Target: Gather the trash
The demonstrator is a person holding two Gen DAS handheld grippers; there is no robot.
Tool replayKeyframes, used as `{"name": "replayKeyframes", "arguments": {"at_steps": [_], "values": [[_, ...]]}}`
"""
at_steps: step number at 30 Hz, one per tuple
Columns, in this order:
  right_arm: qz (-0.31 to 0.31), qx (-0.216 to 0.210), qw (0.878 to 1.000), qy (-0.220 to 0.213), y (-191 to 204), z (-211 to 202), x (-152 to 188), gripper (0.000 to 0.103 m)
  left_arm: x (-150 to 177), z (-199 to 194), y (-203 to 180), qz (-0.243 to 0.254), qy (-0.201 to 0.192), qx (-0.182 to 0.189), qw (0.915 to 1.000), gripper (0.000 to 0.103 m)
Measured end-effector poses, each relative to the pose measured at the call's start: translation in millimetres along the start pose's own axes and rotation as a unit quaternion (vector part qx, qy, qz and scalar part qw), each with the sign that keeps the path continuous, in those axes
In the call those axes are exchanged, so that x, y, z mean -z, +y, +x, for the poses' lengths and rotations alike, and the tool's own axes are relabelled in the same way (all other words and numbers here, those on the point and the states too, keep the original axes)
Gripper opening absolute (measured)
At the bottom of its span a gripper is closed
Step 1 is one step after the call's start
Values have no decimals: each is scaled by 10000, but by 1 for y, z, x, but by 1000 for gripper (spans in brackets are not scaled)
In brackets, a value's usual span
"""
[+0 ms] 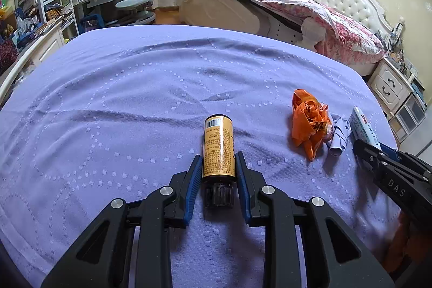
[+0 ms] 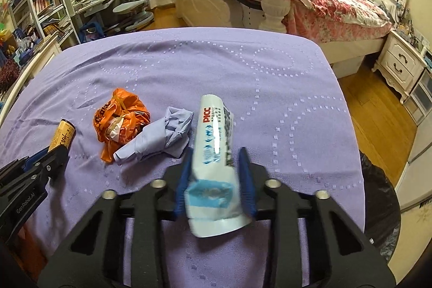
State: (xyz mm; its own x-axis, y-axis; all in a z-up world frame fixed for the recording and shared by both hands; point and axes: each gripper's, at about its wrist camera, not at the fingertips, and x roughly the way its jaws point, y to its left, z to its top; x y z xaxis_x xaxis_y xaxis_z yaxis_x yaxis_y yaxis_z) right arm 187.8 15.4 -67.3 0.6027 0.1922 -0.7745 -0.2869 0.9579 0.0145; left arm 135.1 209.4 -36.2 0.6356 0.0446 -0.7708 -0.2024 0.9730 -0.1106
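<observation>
- A brown bottle [image 1: 218, 153] with a yellow-orange printed label and a dark ribbed cap is lying on its side on the purple-covered bench [image 1: 108, 99], cap pointing toward the lower edge of the left wrist frame.
- A white and blue tissue pack [image 2: 216, 153] marked "PICC" in red is sitting at the centre of the right wrist frame, its lower part blurred.
- Four pieces of trash are showing: one bottle, one tissue pack, one crumpled orange plastic bag [image 2: 121, 120] and one wad of lilac paper [image 2: 159, 136], the bag and wad touching at centre left of the right wrist frame.
- The left gripper [image 1: 218, 158] is bracketing the bottle's lower half, its blue-padded fingers [image 1: 195, 180] standing apart, a narrow gap on each side of the glass.
- The right gripper [image 2: 216, 153] is framing the tissue pack; the left finger [image 2: 183, 180] is meeting the pack's edge, while a slim gap is showing at the right finger, so a firm clamp cannot be told.
- In the left wrist frame, the right gripper is appearing at right, just beyond the bag.
</observation>
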Motion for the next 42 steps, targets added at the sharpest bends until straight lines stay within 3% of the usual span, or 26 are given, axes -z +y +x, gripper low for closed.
{"name": "replayKeyframes", "arguments": {"at_steps": [15,30,42], "values": [[19,-236,9997,-11,-9,-36,41,29,26,-24,-16,139,-65,116,9998,28],[-4,-244,9993,-294,-31,-93,93,29,64,-53,-69,385,-123,513,9979,28],[533,62,9977,-411,-90,-119,123,29,82,-69,-129,804,-226,839,9930,28]]}}
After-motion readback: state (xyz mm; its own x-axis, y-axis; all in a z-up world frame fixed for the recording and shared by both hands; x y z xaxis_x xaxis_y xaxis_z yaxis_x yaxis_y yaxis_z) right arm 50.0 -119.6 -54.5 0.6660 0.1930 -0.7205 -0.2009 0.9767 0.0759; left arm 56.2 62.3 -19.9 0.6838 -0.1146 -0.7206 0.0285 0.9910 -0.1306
